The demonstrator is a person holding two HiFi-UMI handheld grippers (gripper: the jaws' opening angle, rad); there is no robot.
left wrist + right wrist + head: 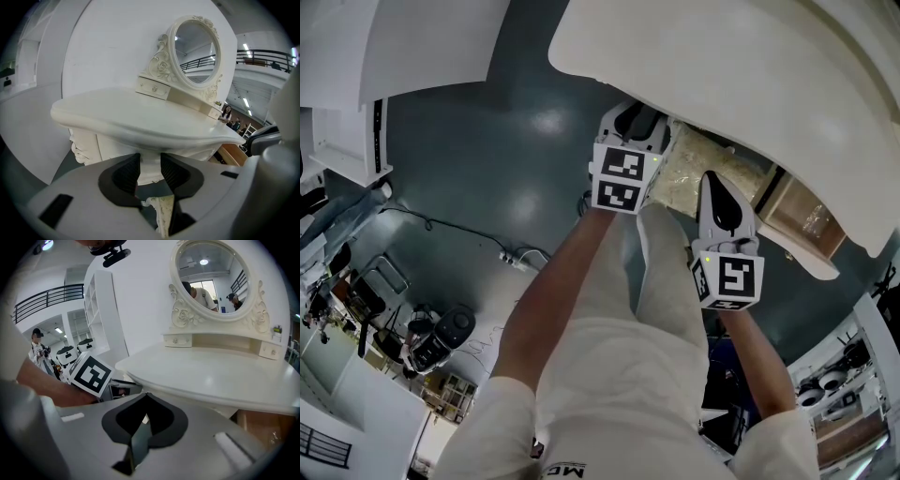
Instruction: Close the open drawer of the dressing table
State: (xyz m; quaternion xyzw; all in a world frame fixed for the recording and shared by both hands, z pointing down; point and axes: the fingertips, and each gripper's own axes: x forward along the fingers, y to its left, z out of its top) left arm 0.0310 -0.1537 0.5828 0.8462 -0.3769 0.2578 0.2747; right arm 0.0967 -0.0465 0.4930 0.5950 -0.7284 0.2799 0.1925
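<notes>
The white dressing table (pixel 741 75) fills the upper right of the head view. Under its top the open drawer (pixel 712 164) shows a pale lined inside, with brown wood (pixel 797 211) to its right. My left gripper (pixel 636 120) is at the drawer's left end. In the left gripper view the left gripper (pixel 150 171) stands open, and the table's white front shows through the gap; whether it touches is unclear. My right gripper (pixel 719 192) points at the drawer's middle. In its own view the right gripper (pixel 146 399) is shut on nothing.
An oval mirror (pixel 194 51) with small drawers stands on the tabletop (pixel 220 376). A carved cream leg (pixel 164 213) shows low between the left jaws. On the dark floor lie a power strip and cable (pixel 514 258). White shelving (pixel 356 141) stands at the left, with clutter below it.
</notes>
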